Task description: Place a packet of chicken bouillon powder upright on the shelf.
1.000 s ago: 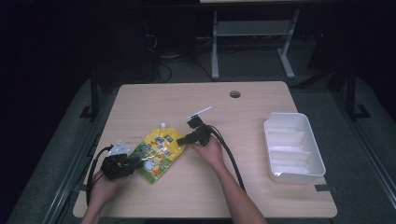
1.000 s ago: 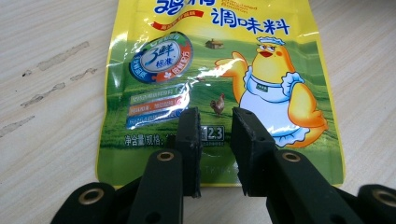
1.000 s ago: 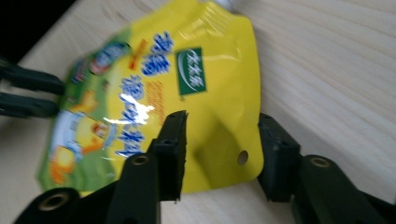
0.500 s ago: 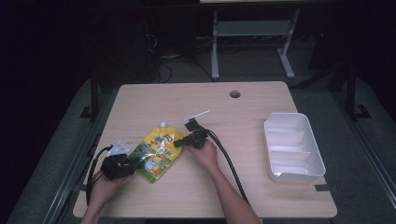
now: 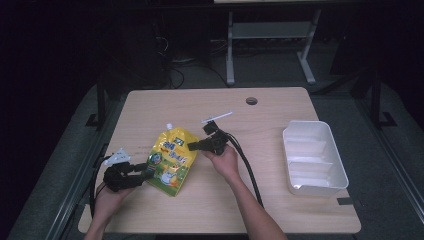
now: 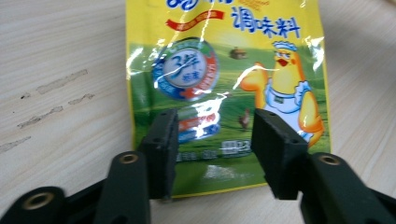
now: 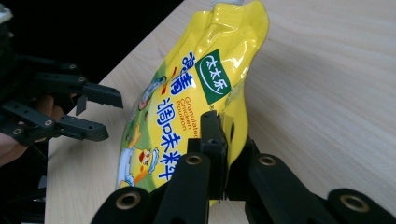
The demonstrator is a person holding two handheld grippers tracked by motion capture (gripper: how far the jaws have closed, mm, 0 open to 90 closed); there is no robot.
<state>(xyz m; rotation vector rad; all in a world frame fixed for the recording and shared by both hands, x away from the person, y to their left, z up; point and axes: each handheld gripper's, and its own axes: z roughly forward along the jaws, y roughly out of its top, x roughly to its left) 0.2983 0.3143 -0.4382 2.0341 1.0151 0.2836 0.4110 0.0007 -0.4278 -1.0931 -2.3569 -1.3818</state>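
yellow seasoning pouch [image 5: 172, 159] lay on the wooden surface [image 5: 260, 200], left of centre; right tongs [image 7: 219, 140] pinched its side edge; left tongs [image 6: 212, 154] spread apart at its bottom edge; white tray [image 5: 314, 157] well apart.

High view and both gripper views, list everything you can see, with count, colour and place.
Table: one, light wood, centre.
Seasoning pouch: one, yellow and green, left of table centre, white spout pointing away.
Tray: one, white, divided, right side of table.
Table hole: one, dark, far edge.
Metal stand: one, grey, floor behind table.
Left gripper: one, black, open at the pouch's near-left edge.
Right gripper: one, black, shut on the pouch's right edge.
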